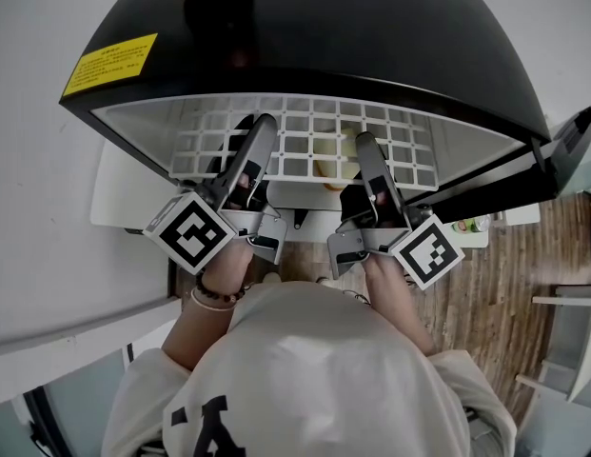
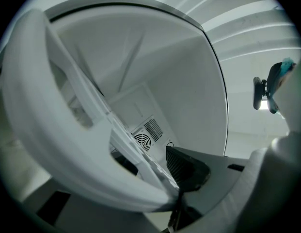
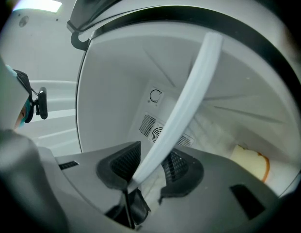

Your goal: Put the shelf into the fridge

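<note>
A black mini fridge [image 1: 352,36] stands open below me, seen from above. The white grid shelf [image 1: 305,141] lies flat, partly inside it, its front edge toward me. My left gripper [image 1: 262,127] reaches over the shelf's left front. In the left gripper view the shelf's thick rim [image 2: 53,144] crosses the jaws; one pad [image 2: 186,169] lies against it and the other is hidden. My right gripper [image 1: 364,146] is at the shelf's right front. Its two pads [image 3: 121,169] are shut on a white shelf bar [image 3: 189,96].
The fridge door [image 1: 561,150] hangs open at the right. A yellow sticker [image 1: 109,63] marks the fridge top. A pale bread-like item [image 3: 252,164] lies on the fridge floor below the shelf. A fan vent [image 3: 157,130] is on the back wall. Wood flooring [image 1: 485,284] shows to the right.
</note>
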Demonstrator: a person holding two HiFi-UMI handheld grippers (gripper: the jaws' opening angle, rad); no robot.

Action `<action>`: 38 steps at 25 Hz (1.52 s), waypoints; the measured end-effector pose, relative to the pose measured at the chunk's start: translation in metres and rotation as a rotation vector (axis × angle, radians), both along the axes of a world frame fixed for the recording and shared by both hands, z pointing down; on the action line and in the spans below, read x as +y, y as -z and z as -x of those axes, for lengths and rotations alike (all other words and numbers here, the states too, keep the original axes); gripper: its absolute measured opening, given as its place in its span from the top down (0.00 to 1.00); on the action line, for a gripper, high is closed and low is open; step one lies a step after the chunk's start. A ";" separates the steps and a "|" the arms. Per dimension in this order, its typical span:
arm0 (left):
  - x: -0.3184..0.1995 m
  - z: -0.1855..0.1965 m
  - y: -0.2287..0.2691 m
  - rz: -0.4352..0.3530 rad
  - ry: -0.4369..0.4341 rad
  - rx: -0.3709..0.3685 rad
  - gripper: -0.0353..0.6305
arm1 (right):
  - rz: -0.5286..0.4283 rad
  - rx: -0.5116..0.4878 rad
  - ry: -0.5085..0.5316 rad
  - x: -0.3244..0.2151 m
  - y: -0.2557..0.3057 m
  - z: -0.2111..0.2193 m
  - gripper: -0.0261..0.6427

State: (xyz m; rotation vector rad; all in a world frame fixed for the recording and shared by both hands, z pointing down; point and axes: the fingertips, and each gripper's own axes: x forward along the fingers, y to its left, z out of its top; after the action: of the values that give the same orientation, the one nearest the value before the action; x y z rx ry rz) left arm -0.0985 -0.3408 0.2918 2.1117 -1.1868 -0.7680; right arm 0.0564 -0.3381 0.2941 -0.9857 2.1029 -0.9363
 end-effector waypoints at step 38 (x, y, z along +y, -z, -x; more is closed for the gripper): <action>-0.002 -0.003 -0.002 0.062 0.039 0.032 0.70 | 0.032 -0.005 0.009 -0.005 -0.003 0.000 0.76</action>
State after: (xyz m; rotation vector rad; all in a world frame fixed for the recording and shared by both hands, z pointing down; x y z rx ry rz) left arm -0.0957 -0.3426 0.2942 2.0238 -1.2223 -0.7697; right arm 0.0567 -0.3429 0.2967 -0.9893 2.0960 -0.9789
